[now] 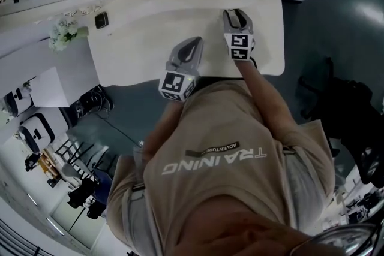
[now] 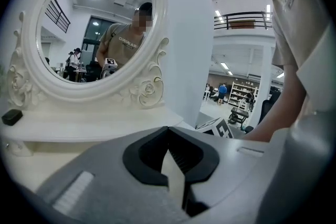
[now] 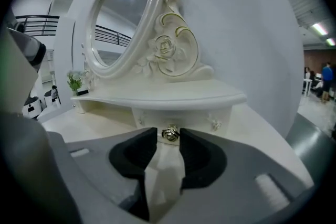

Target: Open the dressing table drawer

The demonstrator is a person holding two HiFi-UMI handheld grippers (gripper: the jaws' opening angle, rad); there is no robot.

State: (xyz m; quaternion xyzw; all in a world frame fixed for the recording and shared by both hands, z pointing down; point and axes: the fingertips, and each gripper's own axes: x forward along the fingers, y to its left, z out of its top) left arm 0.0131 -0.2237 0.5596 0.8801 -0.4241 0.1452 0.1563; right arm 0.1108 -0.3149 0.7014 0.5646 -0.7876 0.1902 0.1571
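Nearest the head camera, the person's beige T-shirt (image 1: 216,177) is filling the lower frame, and both arms are reaching out over the white dressing table (image 1: 150,39).

The left gripper (image 1: 193,45) is hovering over the tabletop near its front edge. In the left gripper view its jaws (image 2: 168,131) are meeting at the tips with nothing between them, and they are pointing towards the oval mirror (image 2: 89,23) in its carved white frame. A small black object (image 2: 11,116) is lying on the shelf below the mirror, at the far left.

The right gripper (image 1: 235,14) is reaching further in, towards the back of the table. In the right gripper view its jaws (image 3: 169,136) are standing slightly apart with the metallic drawer knob (image 3: 169,134) sitting between the tips. They seem to be pinching it, though contact on the left side is hard to confirm. The drawer (image 3: 194,117) is sitting flush under the curved shelf, not pulled out. A small green plant (image 3: 75,81) is standing at the shelf's far left end.
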